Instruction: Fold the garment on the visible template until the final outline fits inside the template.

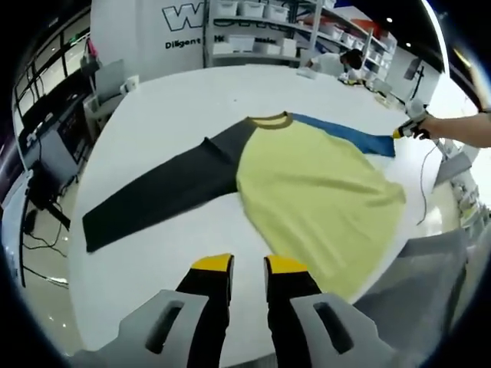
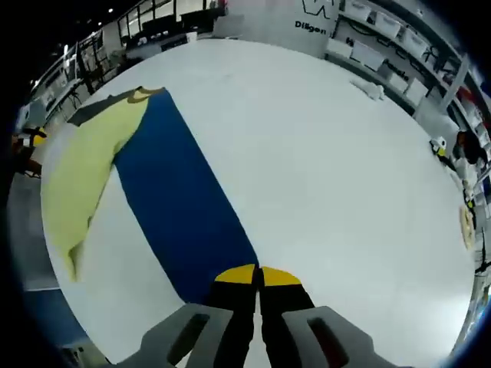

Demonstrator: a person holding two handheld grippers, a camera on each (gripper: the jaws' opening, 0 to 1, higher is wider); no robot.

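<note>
A yellow-bodied raglan shirt (image 1: 314, 188) lies spread on the white table (image 1: 176, 107), its dark grey sleeve (image 1: 153, 192) stretching toward 8 o'clock and its blue sleeve (image 2: 180, 199) toward 2 o'clock. The right gripper (image 2: 257, 274) has its jaws pinched together on the blue sleeve's cuff end. The left gripper (image 1: 248, 264) hovers above the table at the shirt's near hem, jaws slightly apart, holding nothing.

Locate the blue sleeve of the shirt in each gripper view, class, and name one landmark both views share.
Left gripper view: the blue sleeve lies upper right, running from the collar to the right tool.
Right gripper view: it stretches from the collar at upper left down to the tool's tips at bottom centre.
Shared landmark: the mustard collar.
</note>
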